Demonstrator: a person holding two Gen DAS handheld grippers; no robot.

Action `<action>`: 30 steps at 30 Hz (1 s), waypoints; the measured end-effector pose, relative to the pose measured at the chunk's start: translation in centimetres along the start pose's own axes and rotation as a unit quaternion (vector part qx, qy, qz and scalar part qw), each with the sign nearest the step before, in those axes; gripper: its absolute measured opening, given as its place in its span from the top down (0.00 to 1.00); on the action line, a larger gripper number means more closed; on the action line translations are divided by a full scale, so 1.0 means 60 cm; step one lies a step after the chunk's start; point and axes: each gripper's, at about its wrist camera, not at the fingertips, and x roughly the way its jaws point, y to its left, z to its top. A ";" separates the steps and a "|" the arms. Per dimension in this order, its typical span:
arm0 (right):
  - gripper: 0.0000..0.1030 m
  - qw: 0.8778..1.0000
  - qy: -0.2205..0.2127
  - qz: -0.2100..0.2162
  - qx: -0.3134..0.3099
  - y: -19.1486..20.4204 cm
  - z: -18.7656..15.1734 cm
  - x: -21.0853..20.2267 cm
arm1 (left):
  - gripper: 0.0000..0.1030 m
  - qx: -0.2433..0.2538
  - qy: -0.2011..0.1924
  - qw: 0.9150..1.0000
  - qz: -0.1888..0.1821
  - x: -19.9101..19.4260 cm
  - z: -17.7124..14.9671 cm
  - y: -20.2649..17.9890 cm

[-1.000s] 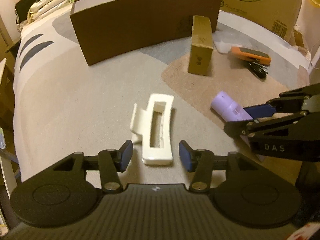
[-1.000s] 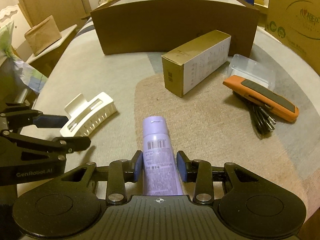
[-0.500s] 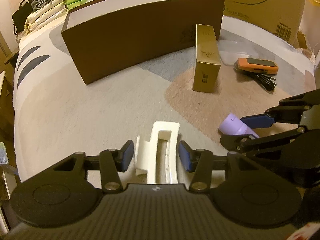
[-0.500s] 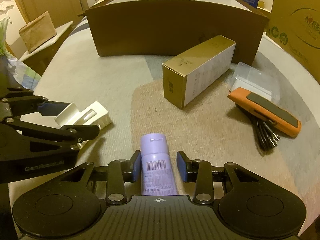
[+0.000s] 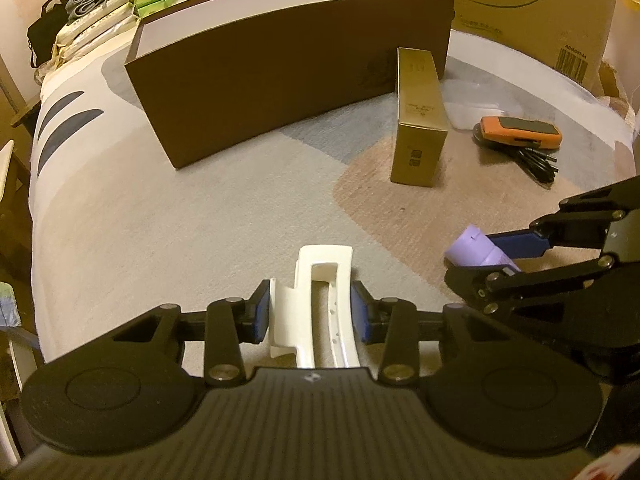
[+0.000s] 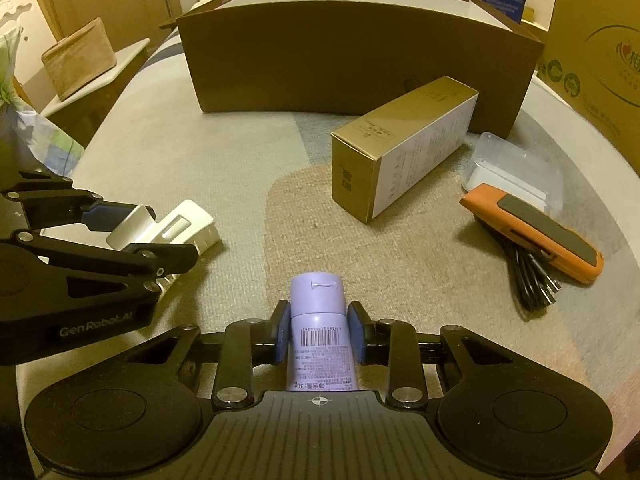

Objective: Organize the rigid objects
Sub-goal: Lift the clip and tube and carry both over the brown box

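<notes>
Beige cloth [image 5: 168, 216] lies bare between the left gripper [image 5: 311, 312] and the long brown box [image 5: 288, 76] standing across the far side; that stretch is open room, and the surface drops away at its left edge. The left gripper, low and level, has its blue pads pressed against both sides of the white hair clip [image 5: 320, 300], whose long axis runs straight away from the camera toward the box. Just right of it, the right gripper [image 6: 320, 334] sits at like height, closed on the purple tube [image 6: 318, 320], cap pointing forward; whether either thing is lifted off the cloth, I cannot tell. Farther right lie a gold carton [image 6: 404, 148], angled toward the box, then an orange device [image 6: 532, 228] on black cables [image 6: 532, 280].
</notes>
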 end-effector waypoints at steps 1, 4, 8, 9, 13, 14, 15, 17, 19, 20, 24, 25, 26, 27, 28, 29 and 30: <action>0.73 1.000 0.000 0.000 0.000 0.000 -0.001 0.000 | 0.65 -0.001 0.000 1.000 0.001 -0.001 0.000 0.001; 0.73 1.000 0.000 0.001 0.001 0.001 -0.001 -0.002 | 0.65 -0.004 -0.001 1.000 0.002 -0.004 -0.001 0.002; 0.74 1.000 0.000 0.003 0.003 0.001 -0.002 -0.006 | 0.65 -0.006 -0.003 1.000 0.003 -0.009 -0.003 0.004; 0.74 1.000 -0.001 0.004 0.004 0.001 -0.002 -0.006 | 0.65 -0.007 -0.003 1.000 0.003 -0.010 -0.004 0.004; 0.74 1.000 -0.006 0.007 0.005 0.000 -0.004 -0.012 | 0.65 -0.009 -0.006 1.000 0.003 -0.018 -0.006 0.005; 0.74 1.000 -0.007 0.007 0.005 -0.001 -0.003 -0.014 | 0.65 -0.009 -0.007 1.000 0.003 -0.021 -0.007 0.006; 0.74 1.000 -0.009 0.008 0.006 -0.001 -0.004 -0.017 | 0.65 -0.010 -0.007 1.000 0.003 -0.023 -0.007 0.006; 0.74 1.000 -0.014 0.012 0.009 -0.002 -0.004 -0.024 | 0.65 -0.012 -0.009 1.000 0.004 -0.029 -0.007 0.007; 0.74 1.000 -0.018 0.016 0.013 -0.004 -0.003 -0.031 | 0.65 -0.014 -0.012 1.000 0.004 -0.036 -0.005 0.010; 0.74 1.000 -0.020 0.018 0.015 -0.006 -0.002 -0.035 | 0.65 -0.015 -0.014 1.000 0.005 -0.039 -0.004 0.010; 0.74 0.999 -0.027 0.029 0.023 -0.013 0.008 -0.052 | 0.65 -0.021 -0.028 0.999 0.007 -0.057 0.010 0.019; 0.74 0.999 -0.030 0.031 0.025 -0.015 0.013 -0.057 | 0.65 -0.021 -0.031 0.999 0.009 -0.060 0.015 0.021; 0.74 0.998 -0.034 0.034 0.028 -0.020 0.019 -0.061 | 0.65 -0.021 -0.035 0.999 0.010 -0.065 0.021 0.024; 0.74 0.998 -0.039 0.036 0.029 -0.023 0.026 -0.066 | 0.65 -0.022 -0.038 0.999 0.011 -0.069 0.026 0.026; 0.74 0.998 -0.044 0.038 0.029 -0.027 0.034 -0.072 | 0.65 -0.022 -0.042 0.999 0.011 -0.073 0.034 0.029; 0.74 0.997 -0.050 0.041 0.030 -0.031 0.042 -0.076 | 0.65 -0.021 -0.045 0.999 0.012 -0.076 0.040 0.031; 0.74 0.997 -0.056 0.042 0.030 -0.034 0.050 -0.081 | 0.65 -0.020 -0.050 0.998 0.013 -0.080 0.048 0.033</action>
